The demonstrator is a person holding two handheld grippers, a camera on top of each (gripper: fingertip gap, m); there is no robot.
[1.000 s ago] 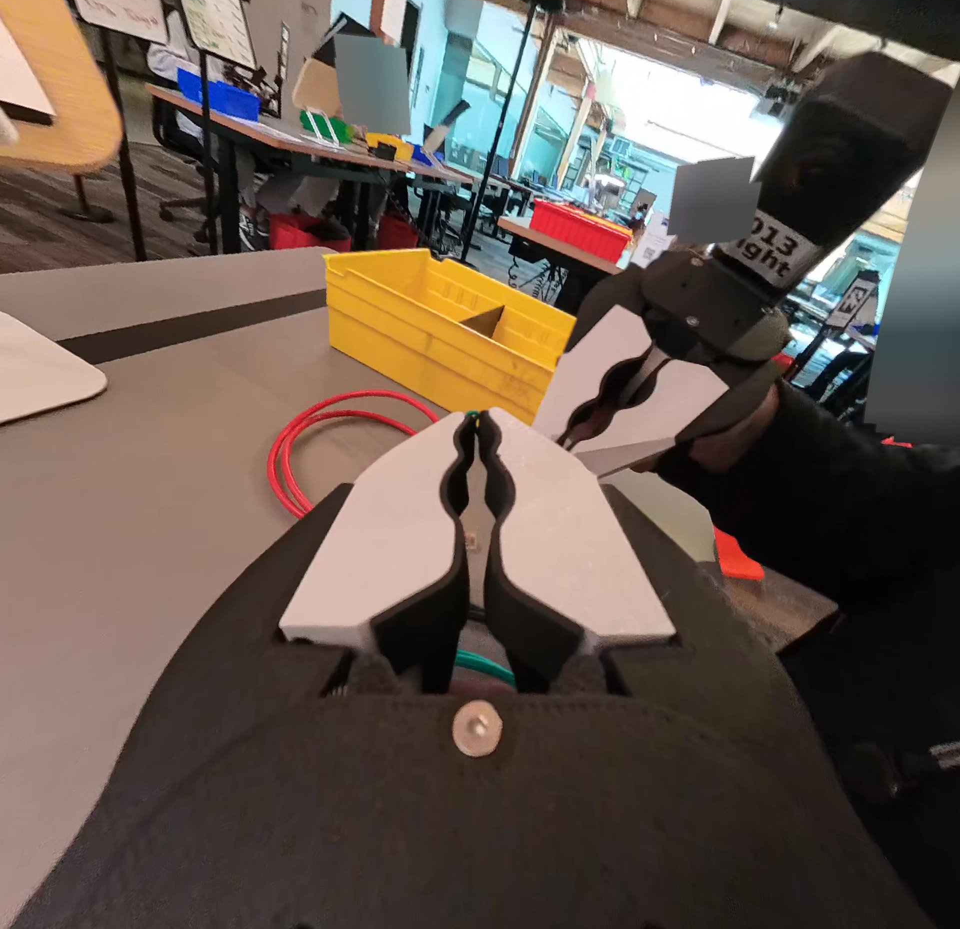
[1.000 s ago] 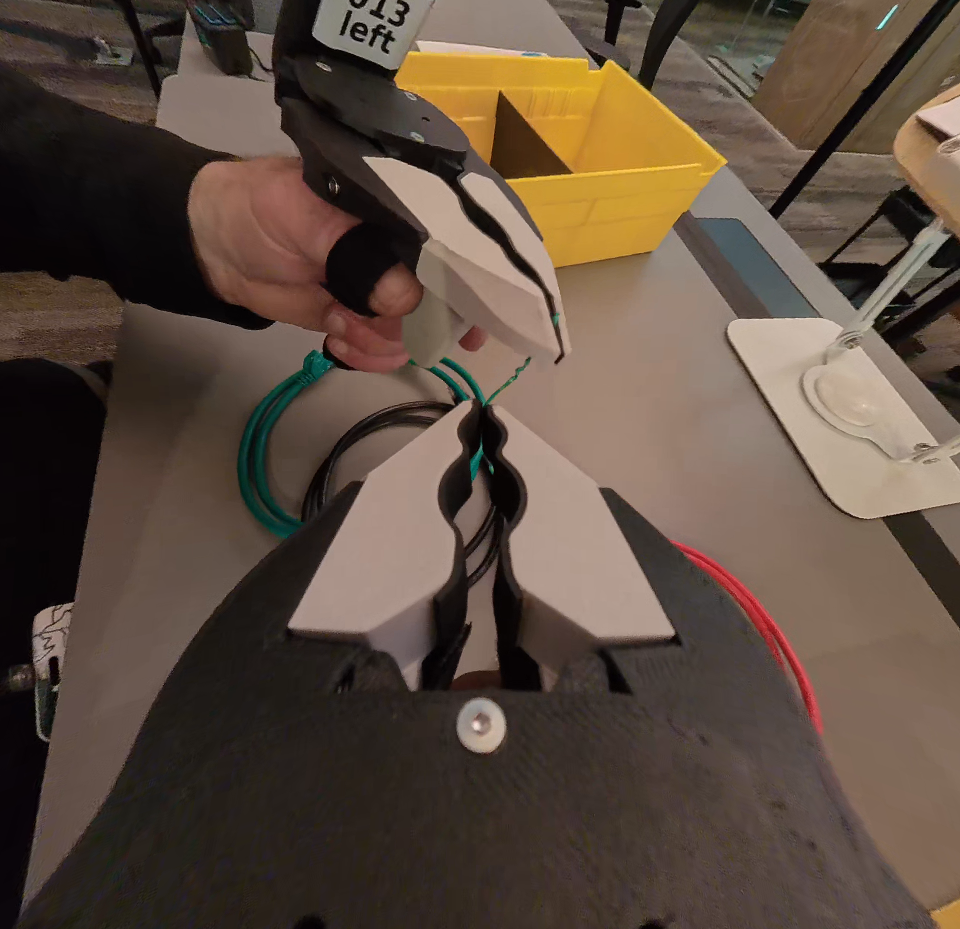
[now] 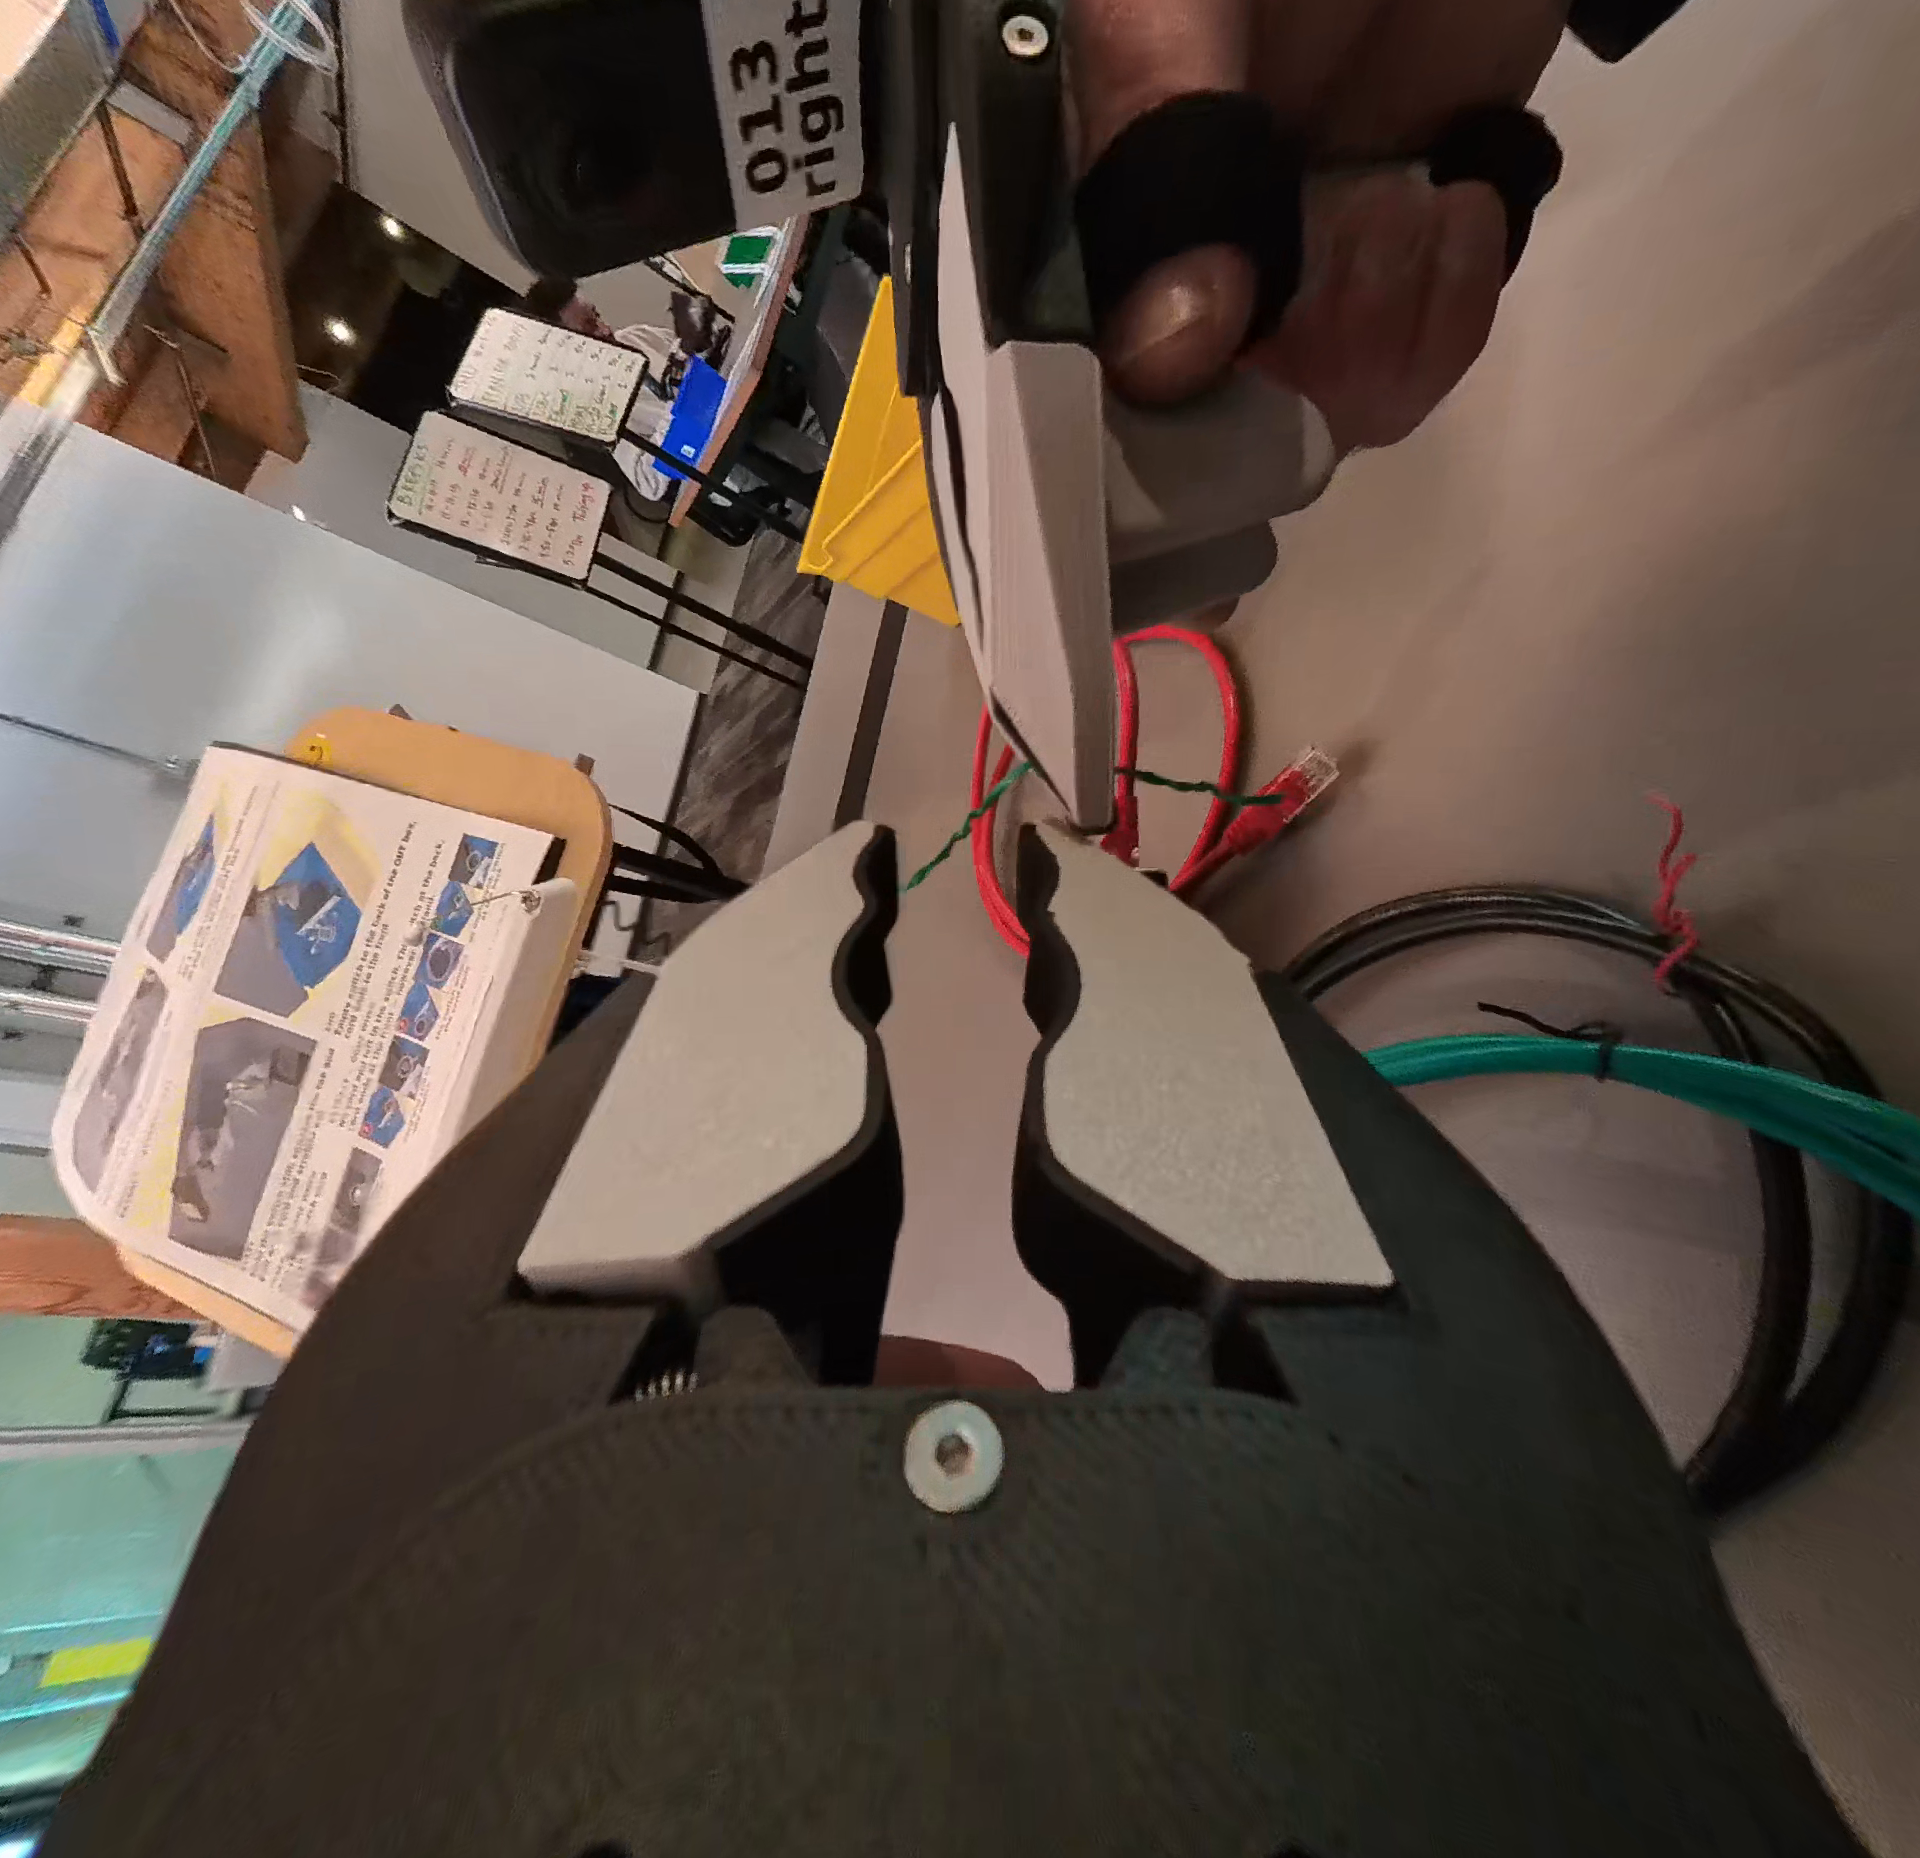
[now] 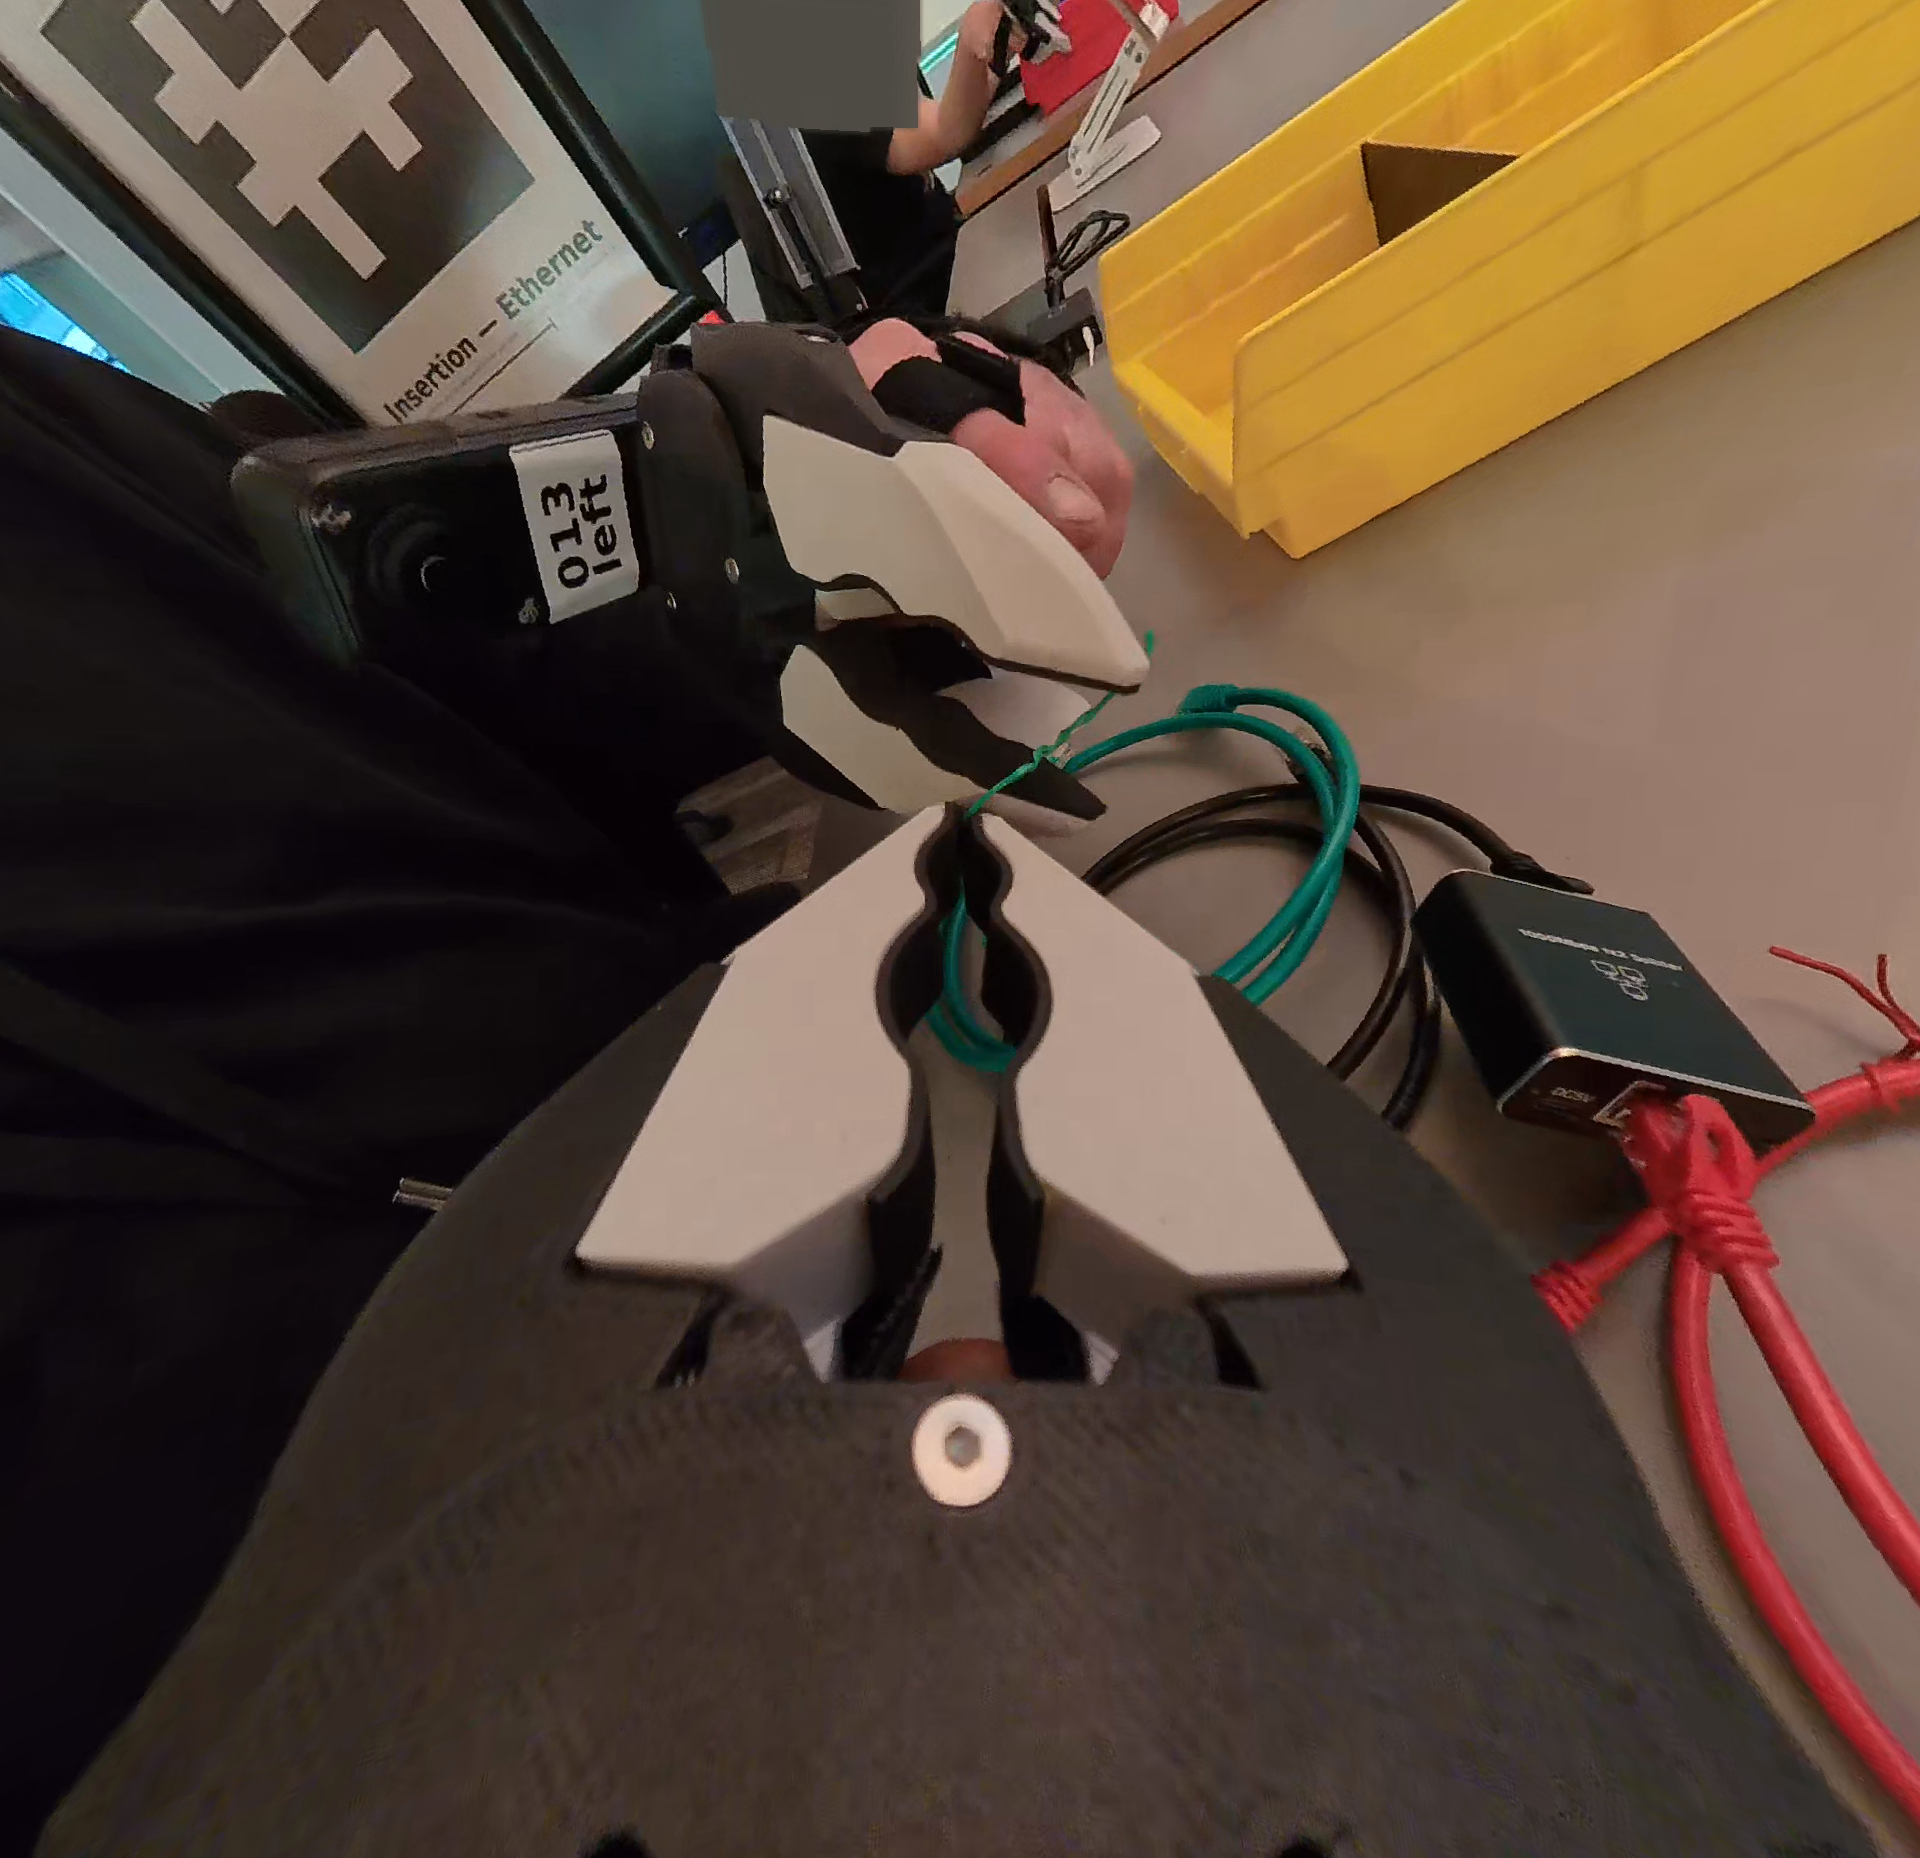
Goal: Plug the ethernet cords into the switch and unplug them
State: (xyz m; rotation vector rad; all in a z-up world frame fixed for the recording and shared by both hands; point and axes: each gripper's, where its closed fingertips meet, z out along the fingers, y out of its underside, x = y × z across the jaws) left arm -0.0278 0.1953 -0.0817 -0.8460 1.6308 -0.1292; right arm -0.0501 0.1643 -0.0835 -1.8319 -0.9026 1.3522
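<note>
My right gripper (image 4: 961,821) is shut on a thin green twist tie (image 4: 1081,728) above the coiled green ethernet cord (image 4: 1320,821). My left gripper (image 3: 961,852) is open, and the tie (image 3: 945,852) runs loose between its fingertips. In the left wrist view the right gripper (image 3: 1081,806) comes down from above, shut on the tie. In the right wrist view the left gripper (image 4: 1117,733) is open around the tie's far end. The black switch (image 4: 1590,998) lies on the table with the red ethernet cord (image 4: 1662,1133) plugged in.
A yellow bin (image 4: 1558,198) stands behind the cords. A black cable coil (image 3: 1766,1081) lies under the green cord (image 3: 1662,1070), with a red twist tie (image 3: 1673,904) on it. The red cord's free plug (image 3: 1304,774) rests on the grey table (image 3: 1558,613). A printed sheet on a stand (image 3: 301,1019) is beside the table. The grippers are tip to tip, or close to it. My left tips are roughly 11 cm from the black switch (image 4: 1590,998).
My left gripper has opened and let go of the green tie. Both grippers have rolled and shifted. The right gripper stays shut on the tie.
</note>
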